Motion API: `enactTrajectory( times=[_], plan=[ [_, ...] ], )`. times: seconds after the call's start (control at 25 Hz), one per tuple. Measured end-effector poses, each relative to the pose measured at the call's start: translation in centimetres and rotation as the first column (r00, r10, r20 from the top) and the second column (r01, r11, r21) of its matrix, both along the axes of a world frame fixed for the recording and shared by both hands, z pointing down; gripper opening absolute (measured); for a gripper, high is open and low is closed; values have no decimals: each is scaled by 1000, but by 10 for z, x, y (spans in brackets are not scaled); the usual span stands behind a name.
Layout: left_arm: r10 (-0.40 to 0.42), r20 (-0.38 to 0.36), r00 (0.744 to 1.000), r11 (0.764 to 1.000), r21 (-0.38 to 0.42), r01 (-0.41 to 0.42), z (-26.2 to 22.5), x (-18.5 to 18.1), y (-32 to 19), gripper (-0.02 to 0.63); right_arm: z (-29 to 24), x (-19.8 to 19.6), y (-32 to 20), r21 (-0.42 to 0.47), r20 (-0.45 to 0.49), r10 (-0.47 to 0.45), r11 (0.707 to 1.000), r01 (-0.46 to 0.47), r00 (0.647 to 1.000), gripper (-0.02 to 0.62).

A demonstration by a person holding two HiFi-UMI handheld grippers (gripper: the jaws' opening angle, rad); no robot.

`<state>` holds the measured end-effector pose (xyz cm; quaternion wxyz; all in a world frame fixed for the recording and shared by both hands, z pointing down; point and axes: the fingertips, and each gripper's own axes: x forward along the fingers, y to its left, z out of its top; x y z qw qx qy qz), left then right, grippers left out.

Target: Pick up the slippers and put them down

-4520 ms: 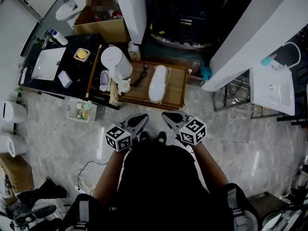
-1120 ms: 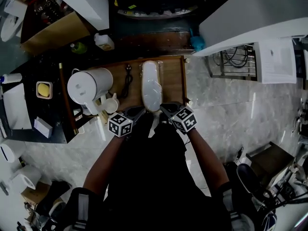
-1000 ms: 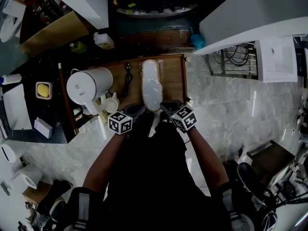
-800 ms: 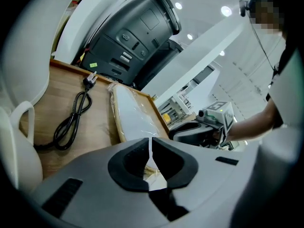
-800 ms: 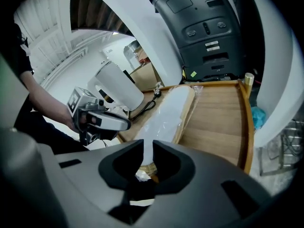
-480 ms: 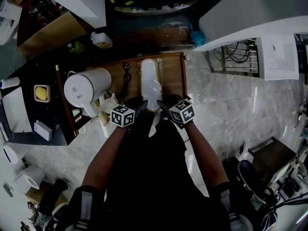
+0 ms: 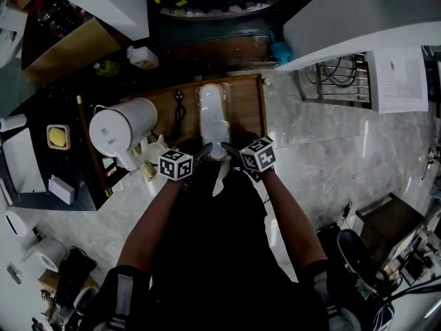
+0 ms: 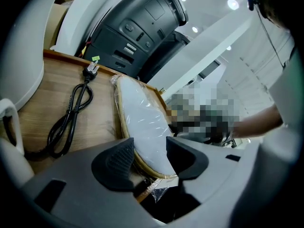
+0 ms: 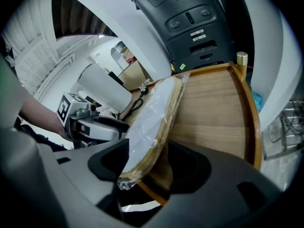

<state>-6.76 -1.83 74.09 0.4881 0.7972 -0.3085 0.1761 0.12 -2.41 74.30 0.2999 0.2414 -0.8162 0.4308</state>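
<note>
The slippers (image 7: 212, 118), a pale pair sealed in clear film with a straw-coloured edge, are lying flat and lengthwise on the wooden tray (image 7: 249, 109), their long axis running twelve to six o'clock in the head view. Their near end is reaching the tray's six o'clock rim, with a scrap of film sticking out over it.

Both tools are meeting at that end. The left tool (image 8: 149, 160) is coming in from seven o'clock, and its jaws have just been opening. They are standing spread, with the heel end of the slippers (image 8: 142, 122) sitting between the pads, unpinched. The right tool (image 9: 152, 167) is coming in from five o'clock, its jaws likewise just opened and standing wide either side of the same end of the slippers (image 9: 152, 115), not pressing on it.

At nine o'clock of the slippers a black power cord (image 7: 180, 112) is lying on the tray, and beyond it a white kettle (image 7: 118, 129) is standing. A pale marbled floor (image 7: 331, 157) is spreading out at three o'clock.
</note>
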Motion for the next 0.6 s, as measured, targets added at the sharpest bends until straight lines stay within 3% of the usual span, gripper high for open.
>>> enactTrajectory(
  times=[0.36, 0.6],
  plan=[
    [-35, 16, 999, 999, 38, 35, -2, -9, -2, 206, 6, 0, -5, -25, 5, 12, 1000, -12, 1000, 245],
    [-49, -32, 998, 996, 67, 51, -11, -11, -8, 206, 9, -1, -7, -32, 12, 9, 999, -8, 1000, 245]
  ],
)
